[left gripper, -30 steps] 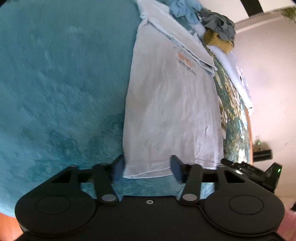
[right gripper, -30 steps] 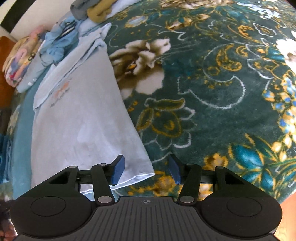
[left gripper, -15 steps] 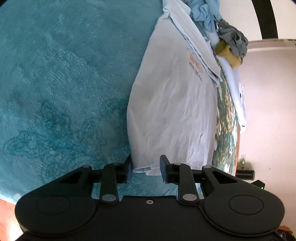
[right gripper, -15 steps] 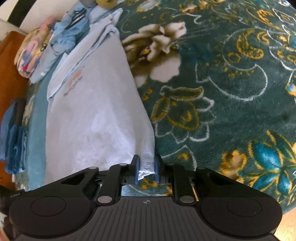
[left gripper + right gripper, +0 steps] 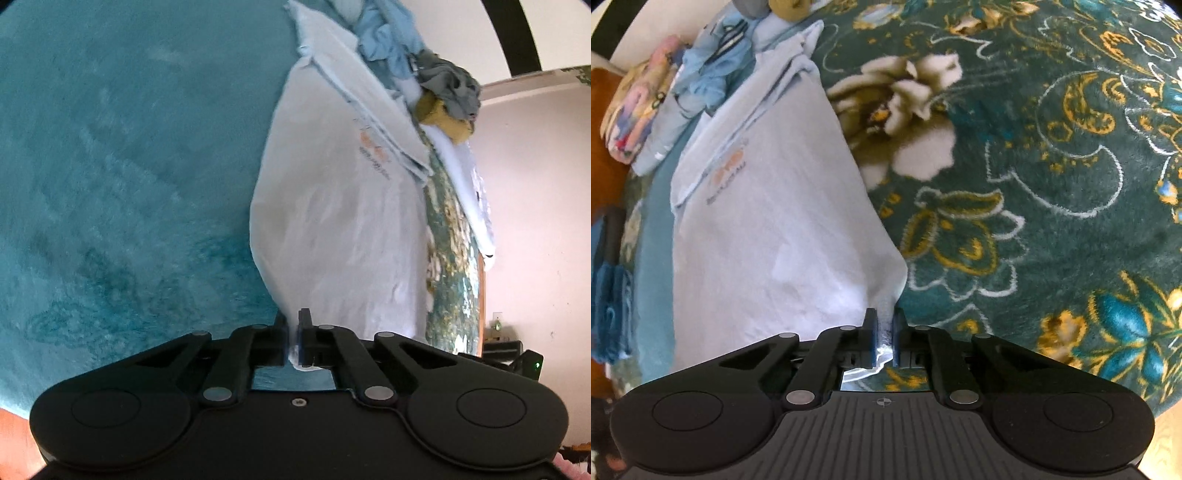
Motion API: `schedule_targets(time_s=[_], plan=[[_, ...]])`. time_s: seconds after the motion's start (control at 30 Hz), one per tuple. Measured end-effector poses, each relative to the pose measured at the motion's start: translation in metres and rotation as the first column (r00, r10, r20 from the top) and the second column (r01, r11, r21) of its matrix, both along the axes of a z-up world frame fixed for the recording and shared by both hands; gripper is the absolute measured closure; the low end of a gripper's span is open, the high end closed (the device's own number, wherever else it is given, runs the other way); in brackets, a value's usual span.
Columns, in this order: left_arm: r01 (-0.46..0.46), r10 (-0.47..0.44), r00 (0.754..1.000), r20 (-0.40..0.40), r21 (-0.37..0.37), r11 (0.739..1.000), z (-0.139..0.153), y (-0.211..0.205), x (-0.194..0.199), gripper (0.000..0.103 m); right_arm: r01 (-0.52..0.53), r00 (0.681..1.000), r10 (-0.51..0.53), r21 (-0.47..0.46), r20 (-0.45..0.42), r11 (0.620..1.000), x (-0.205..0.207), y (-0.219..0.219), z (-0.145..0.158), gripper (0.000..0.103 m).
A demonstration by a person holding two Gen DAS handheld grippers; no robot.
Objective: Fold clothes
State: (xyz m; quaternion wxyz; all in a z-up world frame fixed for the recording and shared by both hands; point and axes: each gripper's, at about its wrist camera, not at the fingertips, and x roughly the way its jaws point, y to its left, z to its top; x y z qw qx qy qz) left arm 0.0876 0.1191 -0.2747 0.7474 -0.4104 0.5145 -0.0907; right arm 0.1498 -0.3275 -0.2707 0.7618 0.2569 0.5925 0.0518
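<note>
The pale blue t-shirt (image 5: 343,229), laid flat on the bed's teal blanket (image 5: 110,166), is pinched at both hem corners by the just-closed left gripper (image 5: 293,325) and right gripper (image 5: 884,325), which looks right for something so light and floppy.

The left gripper (image 5: 294,317) tilts downward, its jaws having just closed, and its pads now pinch a corner of the pale T-shirt (image 5: 343,221) at the hem. The right gripper (image 5: 884,317) points more steeply down; its jaws have likewise just closed, and its blue pads clamp the hem's other corner. No hand or sleeve shows in either view.
</note>
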Motion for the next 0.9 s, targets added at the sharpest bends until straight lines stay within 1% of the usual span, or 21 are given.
schedule_targets(time_s=[0.13,0.27,0.4,0.5,0.67,0.8,0.9], plan=[[-0.013,0.013,1.000,0.026,0.001,1.000,0.019,0.006,0.006,0.102,0.055,0.998,-0.056,0.057,0.012,0.997,0.004,-0.004,0.017,0.097],[-0.034,0.033,0.996,0.079,0.005,0.999,0.039,0.014,0.016,0.102,0.101,0.993,-0.106,0.110,0.043,0.989,0.014,-0.012,0.037,0.097],[-0.070,0.067,0.989,0.132,0.013,0.997,0.058,0.020,0.035,0.102,0.095,0.989,-0.110,0.146,0.100,0.985,0.037,-0.017,0.057,0.097],[-0.103,0.098,0.981,0.166,0.021,0.994,0.070,0.024,0.056,0.102,0.068,0.985,-0.091,0.154,0.145,0.986,0.066,-0.015,0.069,0.097],[-0.138,0.119,0.969,0.218,0.076,0.987,0.090,0.028,0.103,0.102,0.019,0.978,-0.052,0.163,0.201,0.986,0.123,-0.010,0.085,0.097],[-0.167,0.137,0.961,0.240,0.113,0.979,0.099,0.032,0.146,0.102,-0.027,0.974,-0.012,0.167,0.226,0.986,0.176,-0.003,0.092,0.097],[-0.186,0.142,0.956,0.256,0.155,0.970,0.101,0.034,0.182,0.102,-0.057,0.971,0.018,0.158,0.237,0.986,0.216,0.004,0.092,0.097]])
